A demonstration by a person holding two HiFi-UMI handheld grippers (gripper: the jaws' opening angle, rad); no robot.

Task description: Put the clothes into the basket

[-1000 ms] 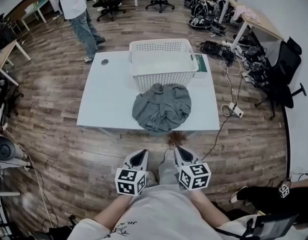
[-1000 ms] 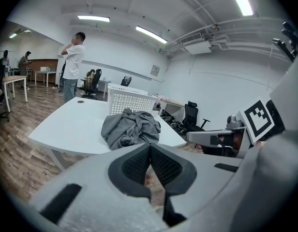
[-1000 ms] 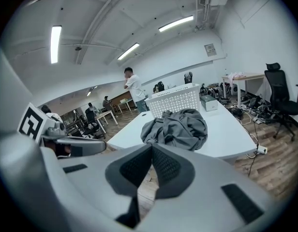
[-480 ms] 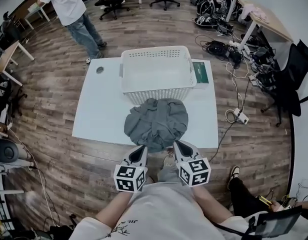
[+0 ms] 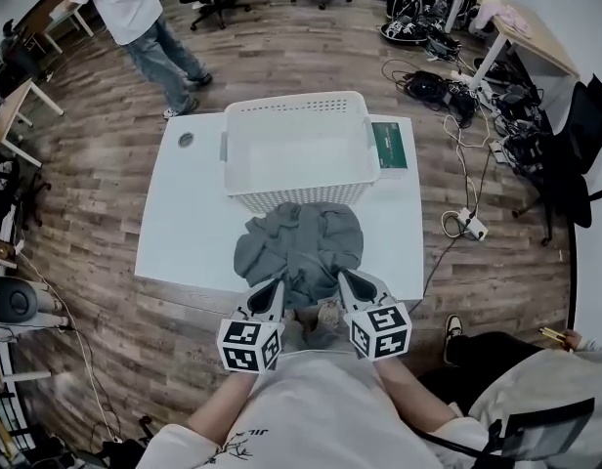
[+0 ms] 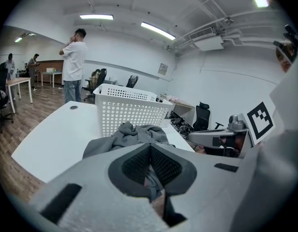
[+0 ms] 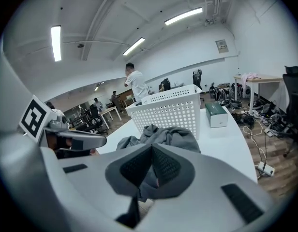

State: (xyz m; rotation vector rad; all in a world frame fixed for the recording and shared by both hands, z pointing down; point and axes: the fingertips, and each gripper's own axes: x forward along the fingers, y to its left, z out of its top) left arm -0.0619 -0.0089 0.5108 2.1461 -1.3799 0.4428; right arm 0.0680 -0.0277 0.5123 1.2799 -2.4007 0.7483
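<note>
Left gripper [image 5: 273,287], right gripper [image 5: 346,279]: jaws clenched, empty. My worry: shut-jaw nudge drags grey garment [image 5: 299,242] off near tabletop [image 5: 184,225] edge, missing basket [image 5: 293,199].

No clean text anywhere. Shirt [image 5: 244,434] print starts roughly "JIL", cut off. Green box [image 5: 389,146] label and wall sign [image 6: 162,68] are too small to read.

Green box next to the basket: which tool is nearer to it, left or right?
Right. The right tool is at the gray garment's near edge, on the green box's side; the left tool is beside it, farther left of the box.
</note>
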